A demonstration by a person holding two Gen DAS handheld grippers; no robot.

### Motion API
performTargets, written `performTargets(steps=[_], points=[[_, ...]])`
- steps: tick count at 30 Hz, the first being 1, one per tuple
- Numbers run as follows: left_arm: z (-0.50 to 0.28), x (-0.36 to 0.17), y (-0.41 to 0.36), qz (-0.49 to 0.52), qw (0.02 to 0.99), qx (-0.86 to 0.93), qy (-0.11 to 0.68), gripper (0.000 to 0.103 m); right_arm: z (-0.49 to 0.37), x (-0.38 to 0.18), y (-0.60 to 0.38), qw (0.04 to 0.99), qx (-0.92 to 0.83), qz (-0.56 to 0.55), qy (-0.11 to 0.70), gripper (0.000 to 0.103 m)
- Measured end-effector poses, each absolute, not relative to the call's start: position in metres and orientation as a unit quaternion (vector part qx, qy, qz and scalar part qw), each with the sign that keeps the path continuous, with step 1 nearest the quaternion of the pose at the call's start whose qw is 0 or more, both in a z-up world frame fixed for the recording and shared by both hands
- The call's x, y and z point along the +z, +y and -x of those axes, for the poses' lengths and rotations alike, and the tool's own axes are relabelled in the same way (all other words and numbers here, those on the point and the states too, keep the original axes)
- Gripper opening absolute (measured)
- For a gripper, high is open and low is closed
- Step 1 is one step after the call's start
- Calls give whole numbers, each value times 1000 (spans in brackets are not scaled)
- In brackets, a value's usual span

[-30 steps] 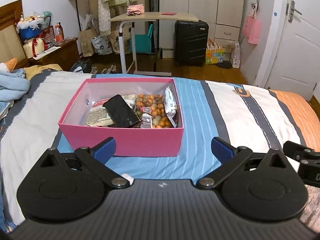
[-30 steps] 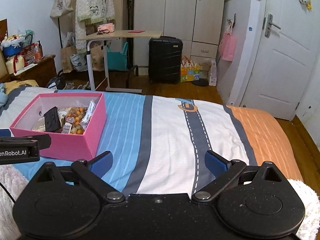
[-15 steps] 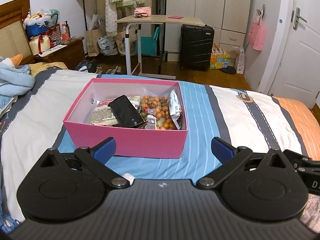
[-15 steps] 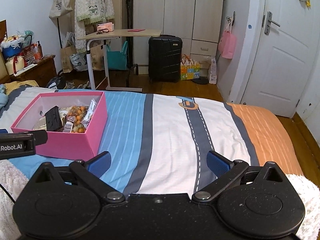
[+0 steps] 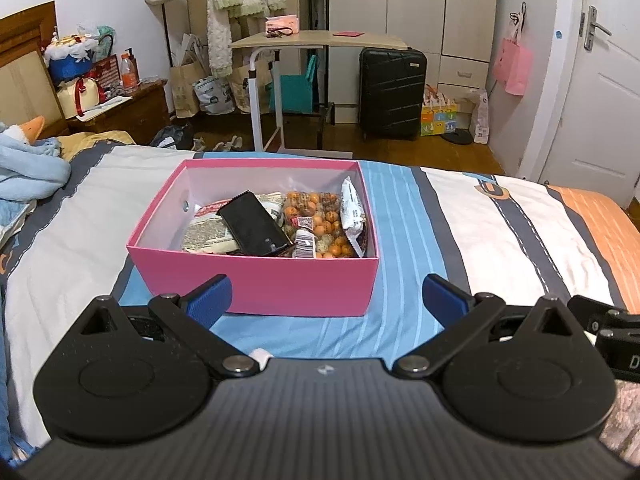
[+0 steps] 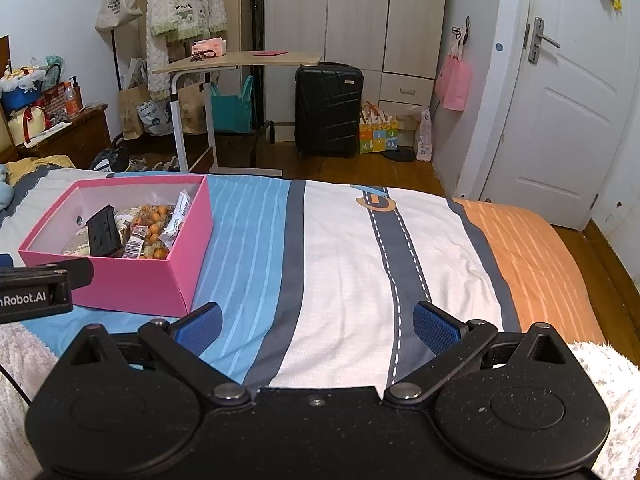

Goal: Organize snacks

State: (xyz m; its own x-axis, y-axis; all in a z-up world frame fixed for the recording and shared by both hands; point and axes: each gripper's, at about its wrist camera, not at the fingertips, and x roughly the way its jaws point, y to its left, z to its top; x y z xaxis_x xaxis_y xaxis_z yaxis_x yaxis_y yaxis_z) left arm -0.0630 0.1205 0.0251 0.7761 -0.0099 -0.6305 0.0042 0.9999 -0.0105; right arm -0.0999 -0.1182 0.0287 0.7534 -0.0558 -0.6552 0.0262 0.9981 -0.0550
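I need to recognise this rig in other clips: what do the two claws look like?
Both match. The left claw and right claw have a black body, two black round-based triangular link plates with silver pivot screws, and fingers with blue ribbed pads. The right view shows the left claw's side with white lettering ending "nRobot.AI" and a thin black cable below it. No sleeves are visible.

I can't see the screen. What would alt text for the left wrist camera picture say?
An open pink box of snack packets sits on a striped bedspread, right ahead of the left claw, which is open and empty. A black packet lies on top beside a bag of orange round snacks; a cluttered bedroom lies beyond.
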Motion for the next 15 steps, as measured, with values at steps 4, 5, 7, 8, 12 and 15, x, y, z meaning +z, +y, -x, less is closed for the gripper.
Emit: performTargets(steps=[4, 5, 7, 8, 12, 15], points=[[63, 24, 119, 0, 942, -7, 335, 103, 98, 28, -121, 935, -23, 19, 354, 103], [64, 24, 119, -2, 942, -7, 335, 103, 98, 27, -121, 935, -23, 19, 354, 103], [64, 23, 118, -7, 942, -9, 336, 103, 97, 26, -122, 934, -24, 18, 356, 103], [64, 23, 117, -10, 942, -11, 336, 103, 97, 26, -122, 934, -24, 18, 357, 103], [65, 23, 115, -16, 942, -14, 334, 103, 96, 25, -122, 932, -25, 17, 360, 103], [65, 23, 115, -18, 943, -17, 333, 103, 95, 24, -123, 932, -26, 17, 362, 103]])
